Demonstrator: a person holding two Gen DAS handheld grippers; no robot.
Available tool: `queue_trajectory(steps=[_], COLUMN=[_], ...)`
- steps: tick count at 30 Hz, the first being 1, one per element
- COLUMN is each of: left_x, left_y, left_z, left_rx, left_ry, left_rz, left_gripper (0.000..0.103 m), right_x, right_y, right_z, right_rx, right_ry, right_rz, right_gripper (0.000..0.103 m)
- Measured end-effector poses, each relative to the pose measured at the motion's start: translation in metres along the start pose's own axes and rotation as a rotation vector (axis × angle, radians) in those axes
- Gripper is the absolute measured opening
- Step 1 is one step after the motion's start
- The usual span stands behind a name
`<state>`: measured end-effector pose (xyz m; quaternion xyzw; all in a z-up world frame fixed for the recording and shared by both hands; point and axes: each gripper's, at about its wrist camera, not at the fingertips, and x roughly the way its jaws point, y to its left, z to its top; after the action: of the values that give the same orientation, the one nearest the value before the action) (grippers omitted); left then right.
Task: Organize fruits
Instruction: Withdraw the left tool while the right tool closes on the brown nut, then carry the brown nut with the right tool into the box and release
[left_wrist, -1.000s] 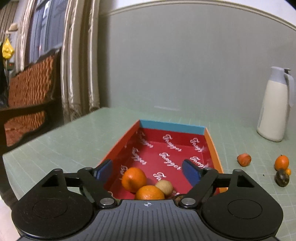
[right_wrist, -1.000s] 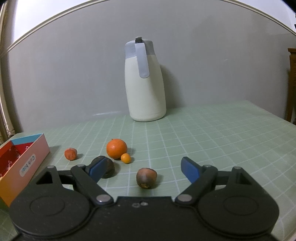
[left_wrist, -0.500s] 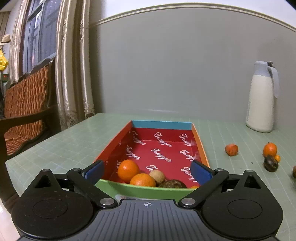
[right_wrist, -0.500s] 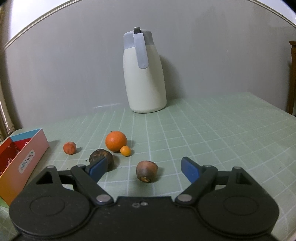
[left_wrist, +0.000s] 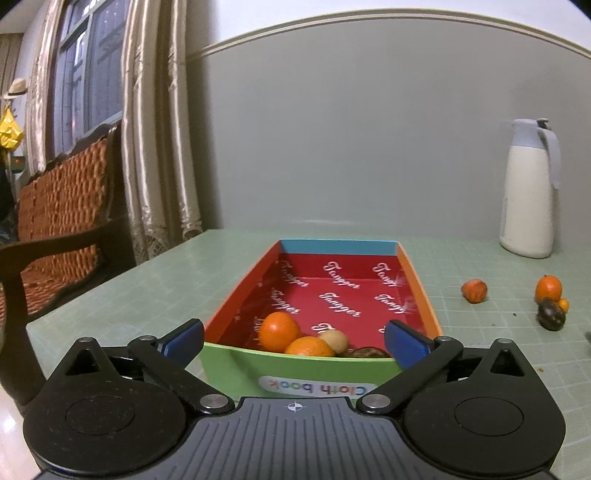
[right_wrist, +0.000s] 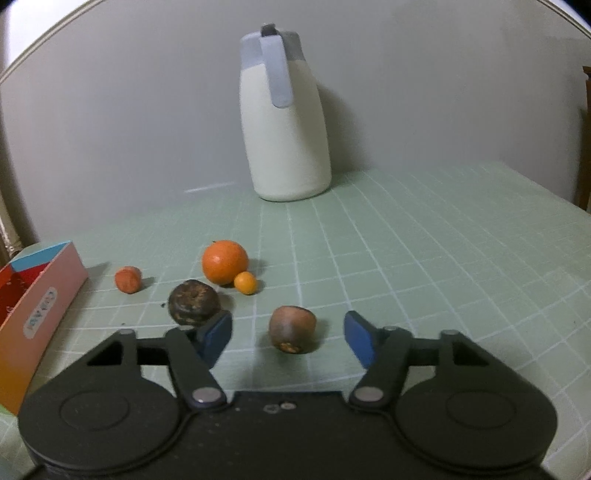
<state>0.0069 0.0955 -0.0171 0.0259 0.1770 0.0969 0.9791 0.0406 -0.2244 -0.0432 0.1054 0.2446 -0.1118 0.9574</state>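
Note:
A colourful cardboard box (left_wrist: 295, 373) with a red inside holds two oranges (left_wrist: 277, 331), a pale round fruit (left_wrist: 334, 340) and a dark fruit (left_wrist: 364, 352) at its near end. My left gripper (left_wrist: 293, 341) is open and empty, its fingers either side of the box's near green wall. My right gripper (right_wrist: 288, 338) is open and empty just before a brown fruit (right_wrist: 292, 328) on the table. Beyond lie a dark fruit (right_wrist: 192, 302), an orange (right_wrist: 224, 261), a tiny orange fruit (right_wrist: 245, 283) and a small red-orange fruit (right_wrist: 127, 279).
A white thermos jug (right_wrist: 284, 122) with a grey handle stands at the back by the wall. The box's pink side (right_wrist: 37, 314) is at the left of the right wrist view. A wicker chair (left_wrist: 59, 218) and curtains stand left of the green gridded table.
My left gripper has drawn back from over the box to its near end. My right gripper has moved forward and closer to the brown fruit.

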Motion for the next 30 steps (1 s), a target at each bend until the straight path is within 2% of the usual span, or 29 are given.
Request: queue_trajectory(steps=[2,6,11,24,30], left_x=[0.001,0.003,0.005,0.003,0.001], left_y=[0.005,0.013,0.018,0.033,0.05], left_z=[0.0,-0.001,-0.002,-0.007,-0.011], left_rx=[-0.011,-0.032,-0.036,-0.035,-0.062], left_ry=[0.004,0.014,0.014,0.02,0.027], left_rz=[0.007,0.019,0.034,0.08,0.11], left_gripper=[0.103,0.103,0.103,0.103,0.103], right_x=[0.005,0.011,0.013,0.005,-0.003], right_y=[-0.003,-0.008,-0.002,0.016,0.038], right_z=[0.0,0.001,0.0,0.0,-0.002], right_rx=[0.017,0.053,0.023,-0.021,-0.086], right_ry=[0.022,0.046,0.051,0.024,-0.007], right_rz=[0.002,0.003,-0.001,0.057,0.095], right_gripper=[0.051,0.049,0.029,0.029,0.029])
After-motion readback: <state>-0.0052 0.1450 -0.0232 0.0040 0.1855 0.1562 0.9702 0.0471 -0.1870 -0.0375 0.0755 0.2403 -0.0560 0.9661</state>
